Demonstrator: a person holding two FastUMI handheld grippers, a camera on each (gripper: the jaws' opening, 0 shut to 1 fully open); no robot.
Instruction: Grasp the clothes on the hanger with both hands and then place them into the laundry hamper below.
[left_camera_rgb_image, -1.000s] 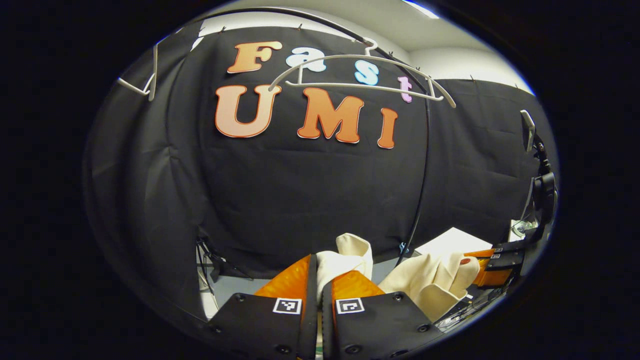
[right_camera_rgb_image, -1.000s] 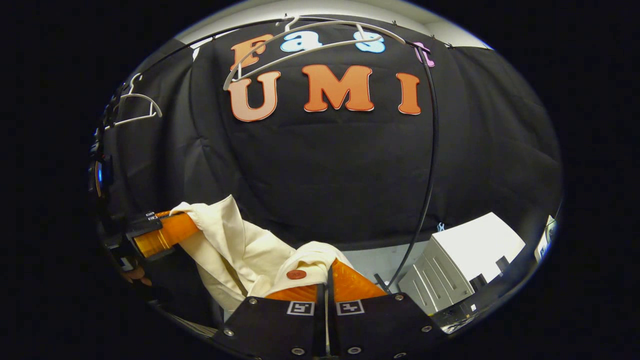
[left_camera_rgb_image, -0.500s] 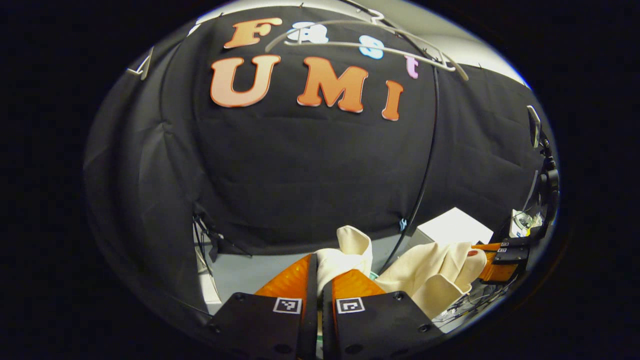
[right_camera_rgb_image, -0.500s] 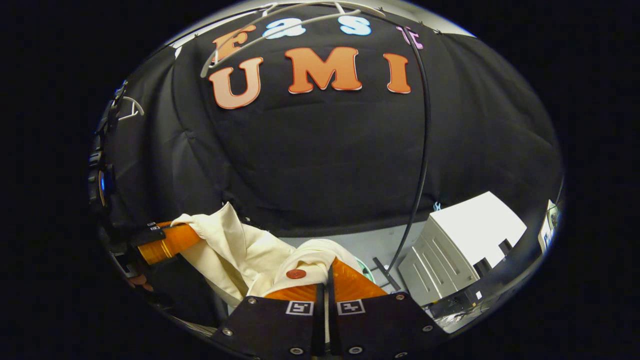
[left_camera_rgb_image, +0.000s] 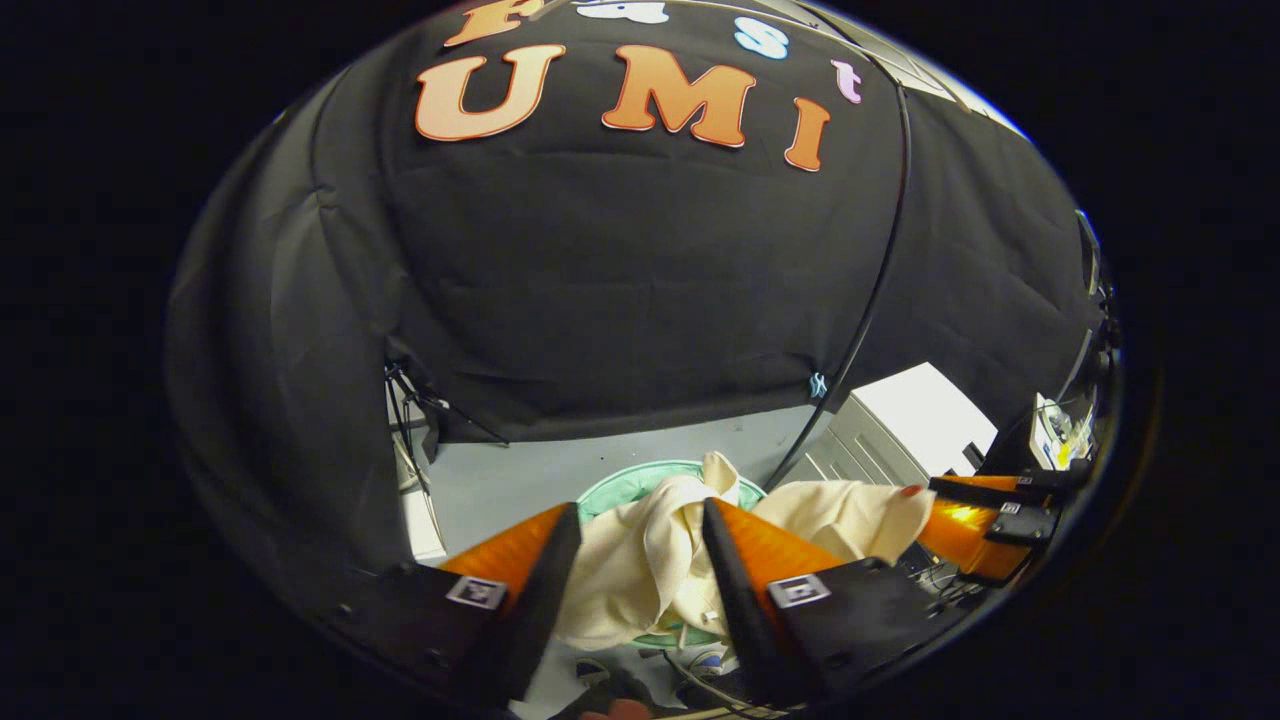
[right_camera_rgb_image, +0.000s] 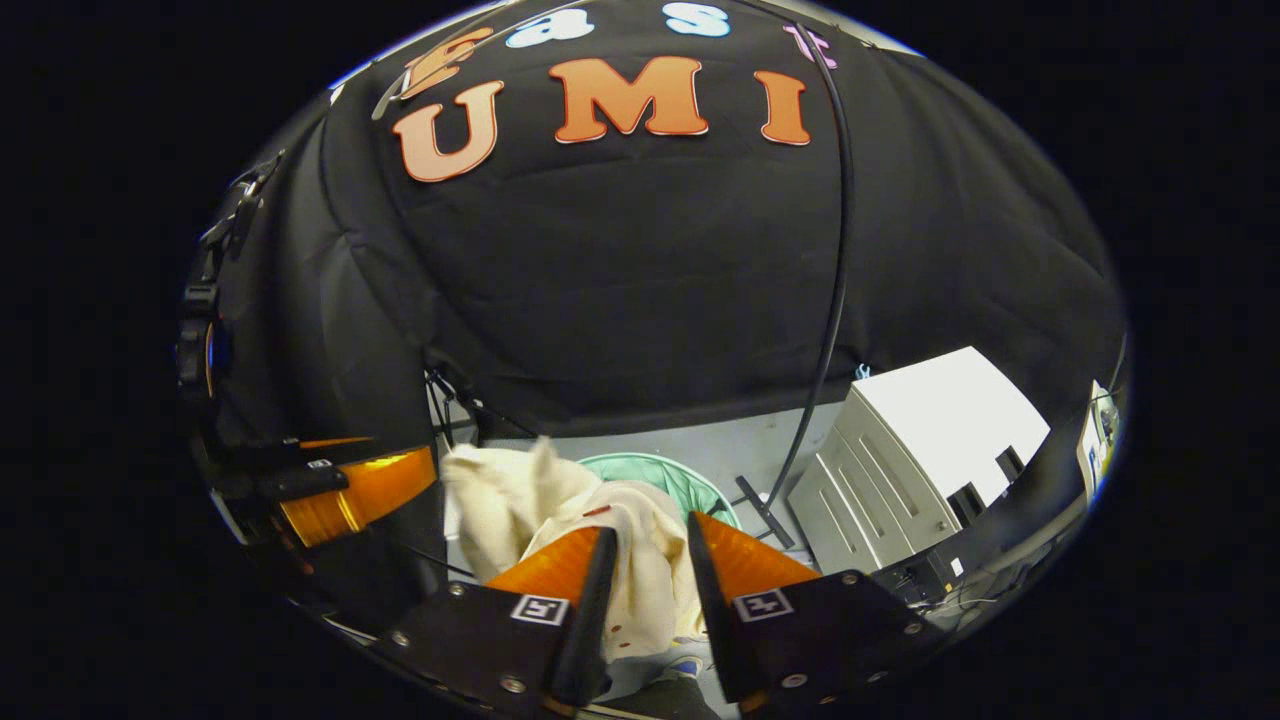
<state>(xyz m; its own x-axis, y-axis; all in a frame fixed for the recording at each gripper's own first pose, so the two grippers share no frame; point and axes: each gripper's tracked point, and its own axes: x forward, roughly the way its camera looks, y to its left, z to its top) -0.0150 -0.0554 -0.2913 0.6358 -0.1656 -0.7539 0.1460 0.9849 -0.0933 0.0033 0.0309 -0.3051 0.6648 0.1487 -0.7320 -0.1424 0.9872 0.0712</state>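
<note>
The cream garment (left_camera_rgb_image: 640, 570) hangs loose over the green laundry hamper (left_camera_rgb_image: 610, 487), and its red button shows near the right gripper (left_camera_rgb_image: 975, 515) at the far right of the left gripper view. My left gripper (left_camera_rgb_image: 640, 508) is open, with cloth sagging between and below its spread fingers. In the right gripper view, my right gripper (right_camera_rgb_image: 650, 528) is open too. There the garment (right_camera_rgb_image: 500, 495) bunches in front of it above the hamper (right_camera_rgb_image: 685, 482). The left gripper (right_camera_rgb_image: 350, 490) shows at the left edge.
A white cabinet (left_camera_rgb_image: 900, 420) (right_camera_rgb_image: 930, 440) stands on the grey floor right of the hamper. A black cable (left_camera_rgb_image: 885, 270) (right_camera_rgb_image: 835, 250) runs down the booth's cloth wall to the floor near the hamper.
Both grippers went lower and tilted down, then opened their fingers. The garment slipped out of both grips and now sags over the hamper. The hangers have left the top of the views.
</note>
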